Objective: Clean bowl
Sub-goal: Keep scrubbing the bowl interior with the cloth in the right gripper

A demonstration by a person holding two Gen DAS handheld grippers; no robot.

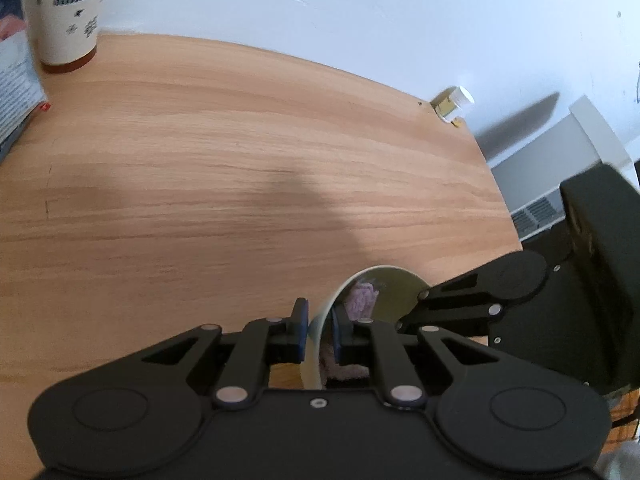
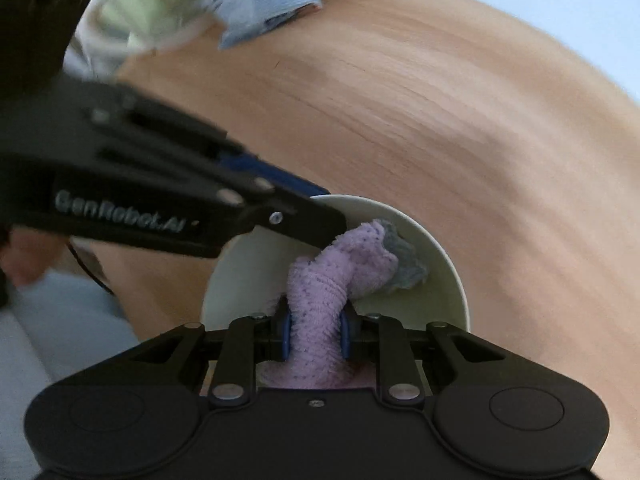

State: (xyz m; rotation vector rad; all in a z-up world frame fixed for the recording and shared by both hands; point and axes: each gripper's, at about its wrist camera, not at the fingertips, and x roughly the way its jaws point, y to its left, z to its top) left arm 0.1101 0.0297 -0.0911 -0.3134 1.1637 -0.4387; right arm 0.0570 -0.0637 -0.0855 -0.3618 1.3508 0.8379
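**Both grippers engaged: left on bowl rim, right on cloth inside bowl**

Left gripper (image 1: 319,330): fingers (image 1: 299,330) closed down on the bowl (image 1: 390,292) wall, one blue pad outside, one inside. Rim sits edge-on between them, so the bowl is tilted, mouth turned toward the right gripper.

Right gripper (image 2: 315,330): fingers (image 2: 285,334) clamped narrow on a bunched lilac cloth (image 2: 320,304). The cloth's free end, with a grey patch, presses against the bowl's (image 2: 440,264) inner wall. Cloth also visible in the left wrist view (image 1: 362,300), inside the bowl.

Cross-views: left gripper (image 2: 320,210) enters the right wrist view from the left, gripping the bowl's far-left rim. Right gripper (image 1: 408,312) enters the left wrist view from the right, tips at the bowl mouth.

Bowl sits near the front edge of the wooden surface (image 1: 200,160); can't tell whether it touches the surface or is lifted.

Further out: patterned paper cup (image 1: 66,12) at the back left, printed packet (image 1: 16,80) beside it, small white-capped bottle (image 1: 454,104) lying at the surface's far right edge. Right wrist view is motion-blurred.
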